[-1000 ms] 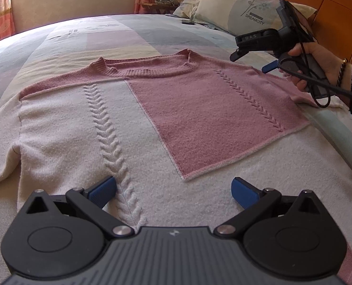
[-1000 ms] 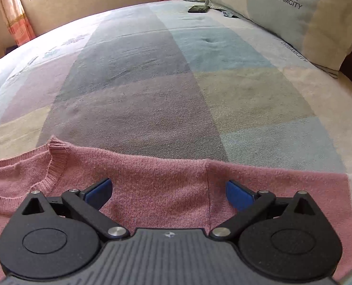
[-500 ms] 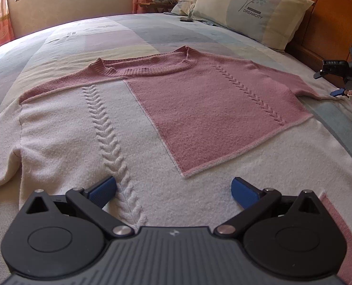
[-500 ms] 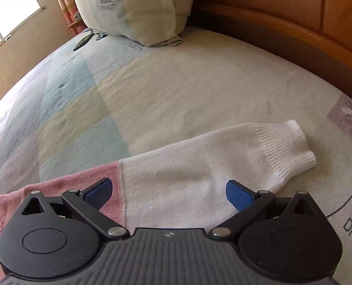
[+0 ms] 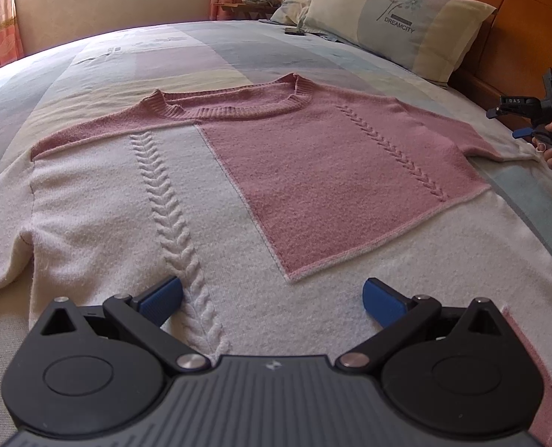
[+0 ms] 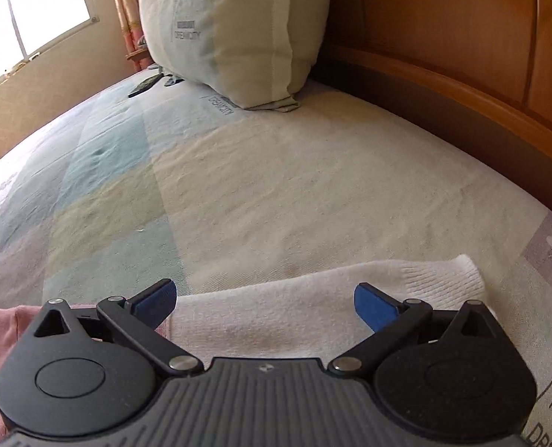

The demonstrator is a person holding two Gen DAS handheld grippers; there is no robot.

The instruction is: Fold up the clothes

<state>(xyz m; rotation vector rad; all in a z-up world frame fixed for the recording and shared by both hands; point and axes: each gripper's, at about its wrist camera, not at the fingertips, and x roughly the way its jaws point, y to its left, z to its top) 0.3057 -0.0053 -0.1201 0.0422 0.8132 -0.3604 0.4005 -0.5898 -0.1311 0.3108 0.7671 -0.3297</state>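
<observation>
A pink and white knit sweater (image 5: pixel 238 186) lies flat, front up, on the bed, neck toward the far side. My left gripper (image 5: pixel 272 298) hovers open over its white lower part near the hem, nothing between the pads. Its right sleeve (image 6: pixel 313 305), white with a ribbed cuff (image 6: pixel 451 279), stretches out toward the headboard. My right gripper (image 6: pixel 265 301) is open just above that sleeve, its blue pads on either side of the sleeve's width. In the left wrist view that right gripper (image 5: pixel 507 123) appears at the far right, held by a hand (image 5: pixel 551 149).
A patchwork bedspread (image 5: pixel 201 56) covers the bed. Pillows (image 5: pixel 399 18) lean on the wooden headboard (image 6: pixel 462 56) on the right. A dark remote (image 6: pixel 145 85) lies near the pillows. A window and curtains stand at the far wall.
The right gripper has swung from the sweater's shoulder out along the sleeve and dropped lower toward the cuff end. The left gripper has stayed still.
</observation>
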